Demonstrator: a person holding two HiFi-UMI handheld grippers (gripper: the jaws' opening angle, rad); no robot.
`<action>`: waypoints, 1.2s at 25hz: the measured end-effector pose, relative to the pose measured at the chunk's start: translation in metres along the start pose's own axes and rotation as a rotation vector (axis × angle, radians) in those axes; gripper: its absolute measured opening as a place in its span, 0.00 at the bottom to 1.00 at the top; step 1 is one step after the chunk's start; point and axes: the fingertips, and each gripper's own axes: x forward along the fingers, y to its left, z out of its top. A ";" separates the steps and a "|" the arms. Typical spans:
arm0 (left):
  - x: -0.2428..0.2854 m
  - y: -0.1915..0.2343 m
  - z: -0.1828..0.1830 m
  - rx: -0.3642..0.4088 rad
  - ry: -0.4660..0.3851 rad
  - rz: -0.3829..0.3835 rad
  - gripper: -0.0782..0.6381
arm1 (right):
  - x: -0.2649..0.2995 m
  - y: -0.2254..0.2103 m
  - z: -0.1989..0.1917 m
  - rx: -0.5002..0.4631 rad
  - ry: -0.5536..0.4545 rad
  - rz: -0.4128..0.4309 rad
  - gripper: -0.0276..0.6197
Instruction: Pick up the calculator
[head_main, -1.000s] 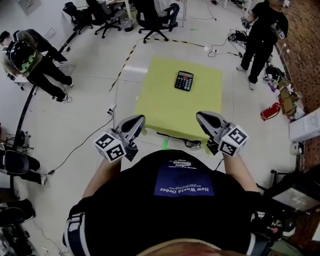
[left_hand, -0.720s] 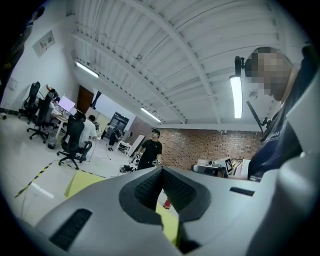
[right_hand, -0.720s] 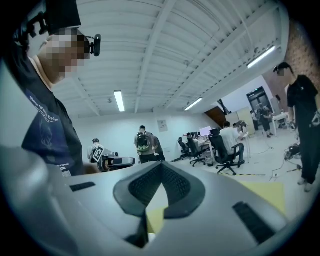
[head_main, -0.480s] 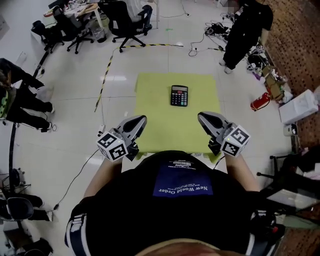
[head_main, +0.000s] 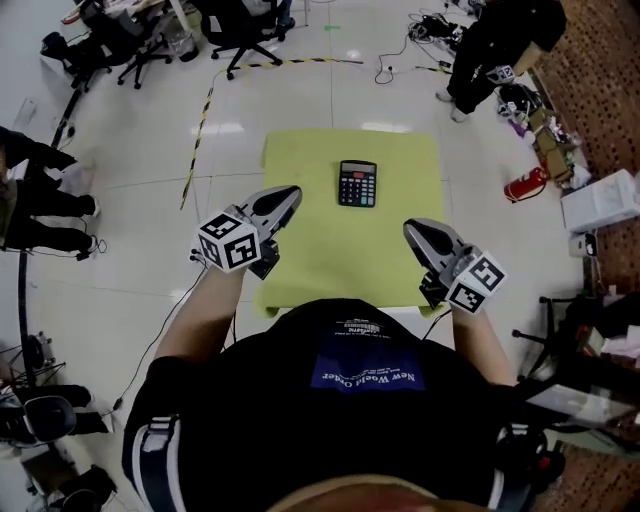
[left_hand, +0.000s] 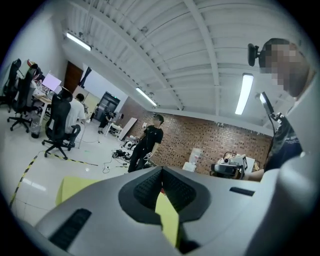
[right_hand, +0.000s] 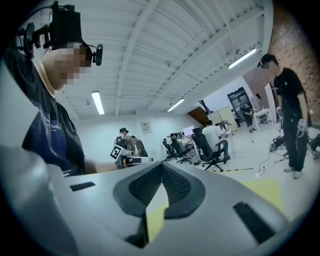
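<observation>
In the upper middle of the head view, the calculator (head_main: 357, 183) lay flat on the yellow table (head_main: 300, 160). Our left gripper (head_main: 287, 192) and right gripper (head_main: 411, 227) were shut tight and empty, lower down. The calculator looked light, hard and thin, so we thought pinching its side edges best.

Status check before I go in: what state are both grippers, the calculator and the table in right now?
Left gripper: jaws shut, nothing between them.
Right gripper: jaws shut, nothing between them.
Calculator: lying flat, keys up, untouched by either gripper.
Yellow table: carries the calculator toward its far side.
</observation>
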 end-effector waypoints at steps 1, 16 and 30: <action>0.011 0.005 0.000 -0.007 0.010 0.016 0.10 | -0.002 -0.009 0.001 0.004 -0.001 0.009 0.02; 0.169 0.106 -0.053 -0.041 0.265 0.140 0.34 | -0.034 -0.114 -0.021 0.023 0.009 0.060 0.05; 0.254 0.221 -0.176 -0.158 0.572 0.131 0.43 | -0.019 -0.165 -0.102 0.132 0.066 0.021 0.06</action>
